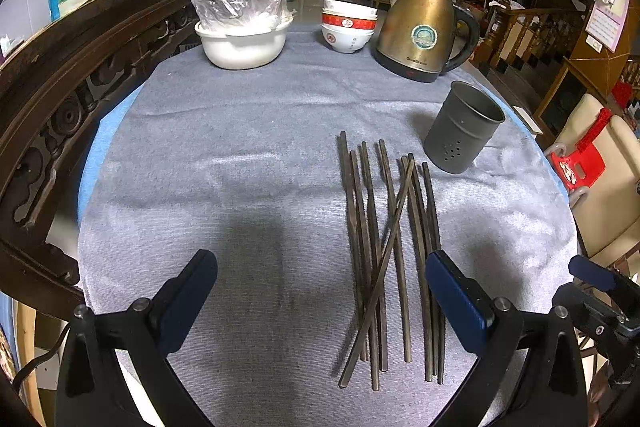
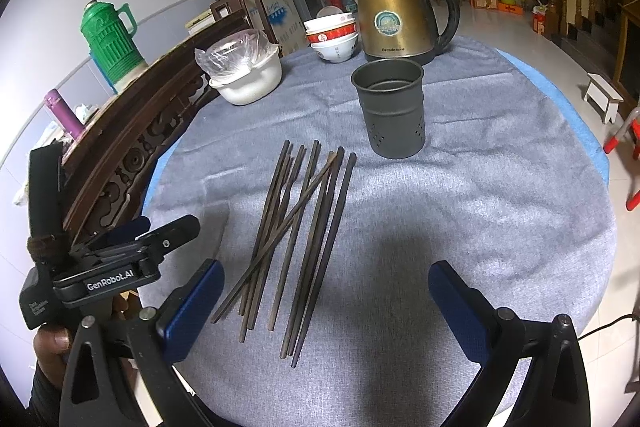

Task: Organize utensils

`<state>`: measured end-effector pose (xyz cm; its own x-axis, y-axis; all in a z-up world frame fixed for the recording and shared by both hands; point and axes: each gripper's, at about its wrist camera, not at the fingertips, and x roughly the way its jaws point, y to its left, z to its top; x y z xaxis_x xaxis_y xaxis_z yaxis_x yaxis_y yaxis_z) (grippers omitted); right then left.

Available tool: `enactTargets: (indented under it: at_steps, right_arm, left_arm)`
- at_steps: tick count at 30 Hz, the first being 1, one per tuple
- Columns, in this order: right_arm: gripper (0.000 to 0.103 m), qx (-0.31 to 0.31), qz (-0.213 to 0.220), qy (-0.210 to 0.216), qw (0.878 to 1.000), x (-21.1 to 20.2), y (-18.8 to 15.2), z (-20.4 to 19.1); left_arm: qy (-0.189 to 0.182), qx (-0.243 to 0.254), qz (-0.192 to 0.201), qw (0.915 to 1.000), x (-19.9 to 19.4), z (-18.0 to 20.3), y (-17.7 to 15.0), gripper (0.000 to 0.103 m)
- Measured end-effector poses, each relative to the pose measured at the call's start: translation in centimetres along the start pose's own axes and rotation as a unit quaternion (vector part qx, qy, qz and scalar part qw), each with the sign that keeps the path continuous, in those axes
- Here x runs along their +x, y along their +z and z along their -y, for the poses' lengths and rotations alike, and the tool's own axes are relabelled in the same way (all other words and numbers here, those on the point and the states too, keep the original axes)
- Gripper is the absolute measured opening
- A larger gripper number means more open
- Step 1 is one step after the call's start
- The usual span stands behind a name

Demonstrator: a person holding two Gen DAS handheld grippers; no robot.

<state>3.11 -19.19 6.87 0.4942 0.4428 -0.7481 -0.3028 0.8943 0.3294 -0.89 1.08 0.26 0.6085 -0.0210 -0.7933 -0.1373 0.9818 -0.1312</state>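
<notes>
Several dark chopsticks (image 1: pixel 384 247) lie side by side on the grey cloth, one crossed over the others; they also show in the right wrist view (image 2: pixel 300 227). A dark metal utensil holder (image 1: pixel 464 127) stands upright and empty just beyond their far ends, also in the right wrist view (image 2: pixel 390 109). My left gripper (image 1: pixel 320 291) is open and empty, above the near part of the chopsticks, its right finger over the rightmost ones. My right gripper (image 2: pixel 324 303) is open and empty, near the chopsticks' near ends. The left gripper (image 2: pixel 120 247) shows at the left of the right wrist view.
A brass kettle (image 1: pixel 424 31), stacked bowls (image 1: pixel 348 27) and a white pot with a bagged bowl (image 1: pixel 244 27) stand at the far edge of the table (image 1: pixel 240 147). A carved wooden chair back (image 1: pixel 80 99) runs along the left. A green thermos (image 2: pixel 112 43) stands behind it.
</notes>
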Motion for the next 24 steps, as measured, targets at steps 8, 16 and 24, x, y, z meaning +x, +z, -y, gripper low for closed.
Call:
enactTargets:
  at_steps: [8, 16, 24]
  right_arm:
    - [0.103, 0.04, -0.062, 0.012, 0.997, 4.0, 0.0, 2.1]
    - [0.062, 0.114, -0.128, 0.027, 0.985, 10.2, 2.8, 4.5]
    - [0.04, 0.138, -0.164, 0.011, 0.977, 14.5, 5.7, 4.5]
  left_arm:
    - [0.012, -0.036, -0.033, 0.9987, 2.0, -2.5, -0.3, 0.103]
    - [0.008, -0.056, -0.053, 0.997, 3.4, -4.2, -0.5, 0.103]
    - [0.001, -0.067, -0.068, 0.9954, 4.7, -5.2, -0.1, 0.103]
